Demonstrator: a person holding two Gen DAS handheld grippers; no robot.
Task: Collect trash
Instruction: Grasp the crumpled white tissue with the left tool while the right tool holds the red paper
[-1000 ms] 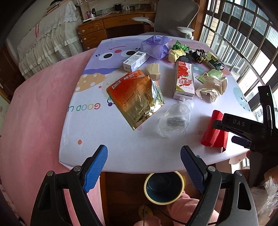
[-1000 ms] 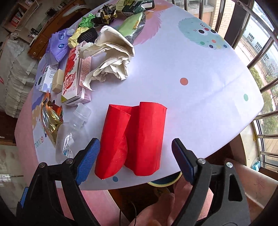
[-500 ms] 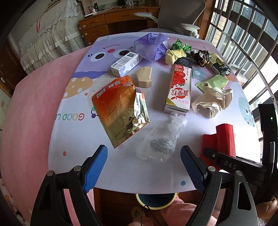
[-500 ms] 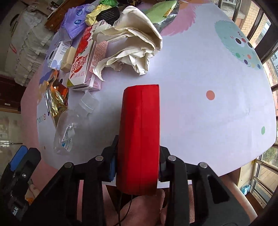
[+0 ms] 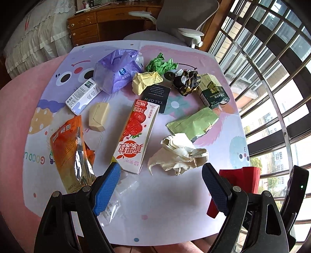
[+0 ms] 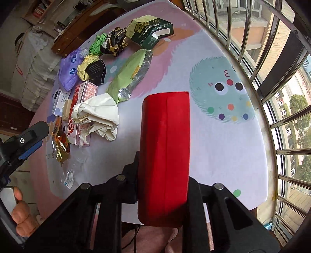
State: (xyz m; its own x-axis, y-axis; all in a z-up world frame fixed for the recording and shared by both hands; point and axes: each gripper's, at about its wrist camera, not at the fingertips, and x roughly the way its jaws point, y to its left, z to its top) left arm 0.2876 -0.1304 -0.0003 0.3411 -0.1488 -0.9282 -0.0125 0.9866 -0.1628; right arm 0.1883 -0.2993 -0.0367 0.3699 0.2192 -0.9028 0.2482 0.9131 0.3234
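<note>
Both fingers of the right gripper [image 6: 164,175] now pinch the previously free red paper [image 6: 165,148].

Office chair [image 5: 186,17] & wooden desk [image 5: 108,21] behind table [image 5: 175,204], window bars [image 5: 272,77] rt.
</note>
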